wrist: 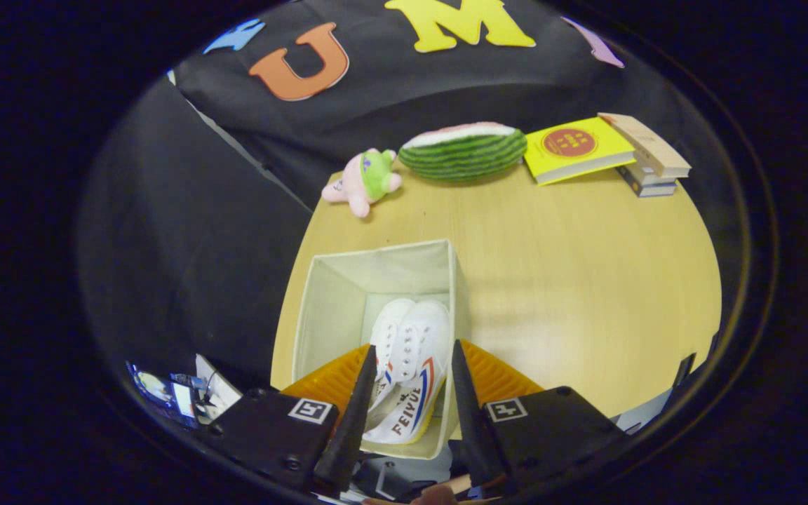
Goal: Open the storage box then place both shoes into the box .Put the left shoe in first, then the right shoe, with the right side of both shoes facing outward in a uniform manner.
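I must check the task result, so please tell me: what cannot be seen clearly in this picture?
- Shoes in the storage box, gripper view: heels hidden behind the fingers; whether one shoe or two, unclear.
- Gripper: fingers apart, but contact with the shoes cannot be told.
- Book stack: lower books covered by the upper ones.

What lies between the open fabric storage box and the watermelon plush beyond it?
Only bare wooden tabletop lies between the beige fabric storage box and the striped watermelon plush, seen in the gripper view.
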Motion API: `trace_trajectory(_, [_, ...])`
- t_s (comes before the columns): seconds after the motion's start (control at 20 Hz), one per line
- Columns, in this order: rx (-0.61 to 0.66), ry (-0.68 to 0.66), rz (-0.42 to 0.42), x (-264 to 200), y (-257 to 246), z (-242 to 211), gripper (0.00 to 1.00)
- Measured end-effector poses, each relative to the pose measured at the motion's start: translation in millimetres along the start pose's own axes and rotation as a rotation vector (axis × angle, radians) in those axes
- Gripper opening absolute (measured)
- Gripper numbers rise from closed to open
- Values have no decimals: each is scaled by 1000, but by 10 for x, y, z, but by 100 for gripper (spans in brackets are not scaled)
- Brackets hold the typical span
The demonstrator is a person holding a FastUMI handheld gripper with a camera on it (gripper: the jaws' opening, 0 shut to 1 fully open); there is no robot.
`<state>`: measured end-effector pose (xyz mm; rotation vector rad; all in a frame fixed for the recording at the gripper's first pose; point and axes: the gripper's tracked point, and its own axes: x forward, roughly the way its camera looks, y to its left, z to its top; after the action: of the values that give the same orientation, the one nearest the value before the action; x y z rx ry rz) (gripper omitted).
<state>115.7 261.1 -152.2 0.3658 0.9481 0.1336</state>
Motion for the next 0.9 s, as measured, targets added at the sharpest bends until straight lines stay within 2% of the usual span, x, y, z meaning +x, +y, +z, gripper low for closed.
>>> trace_trajectory(0.15, [-71, -214, -9, -326, -208, 351, 66])
trace_trajectory(0.3, [-170, -454, -72, -791, -438, 688, 76])
trace_trajectory(0.45, [-214, -676, -119, -1289, -631, 886, 87])
trace_trajectory(0.6, [-216, -804, -131, -1682, -731, 879, 100])
trace_trajectory(0.9, [-213, -944, -164, -2118, -991, 747, 100])
